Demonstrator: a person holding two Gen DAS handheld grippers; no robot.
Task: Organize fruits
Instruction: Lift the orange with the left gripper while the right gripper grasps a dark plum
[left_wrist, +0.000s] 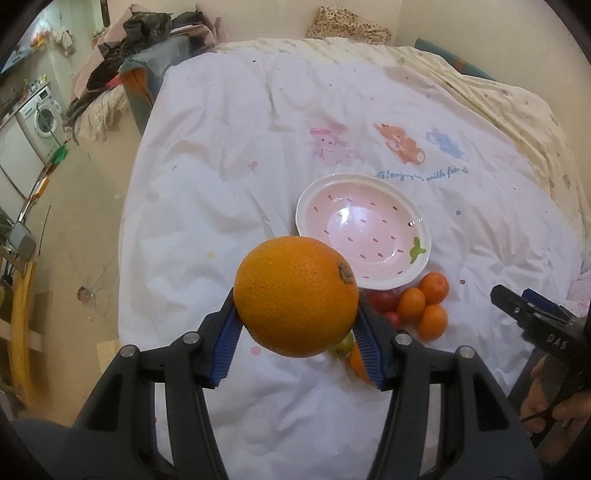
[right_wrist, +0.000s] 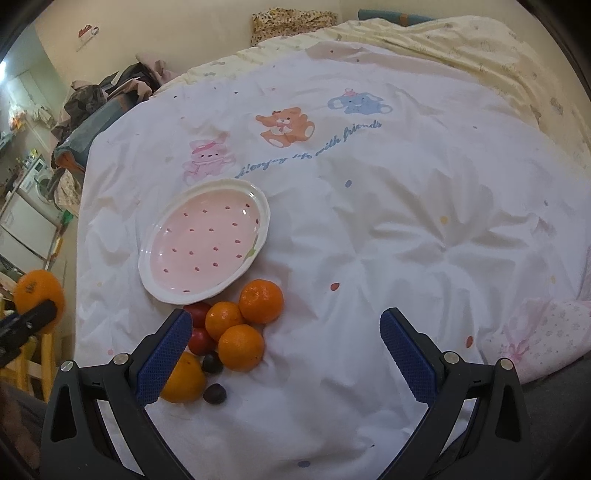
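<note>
Left wrist view: the left gripper (left_wrist: 297, 334) is clenched on a big orange (left_wrist: 296, 296), its blue pads (left_wrist: 226, 345) pressing the fruit from either side and holding it clear of the white quilt (left_wrist: 229, 147). The orange sits at the fingertips, stem scar turned to the right, and hides part of what lies under it. Just past it on the quilt is the pink plate (left_wrist: 364, 230), bare inside (strawberry pattern, white scalloped rim). To the right of the gripper's right finger lie three mandarins (left_wrist: 424, 304) in a cluster, touching one another, with two red tomatoes (left_wrist: 384, 301) beside them and a greenish fruit (left_wrist: 343, 345) peeking out below the orange.

From the right wrist view, the right gripper (right_wrist: 286, 349) hangs released, jaws wide apart with nothing between them, over the quilt just right of the fruit pile. Another orange (right_wrist: 184, 380) lies partly behind its left pad (right_wrist: 164, 360), next to two dark plums (right_wrist: 214, 393). The pile touches the plate's near rim.
</note>
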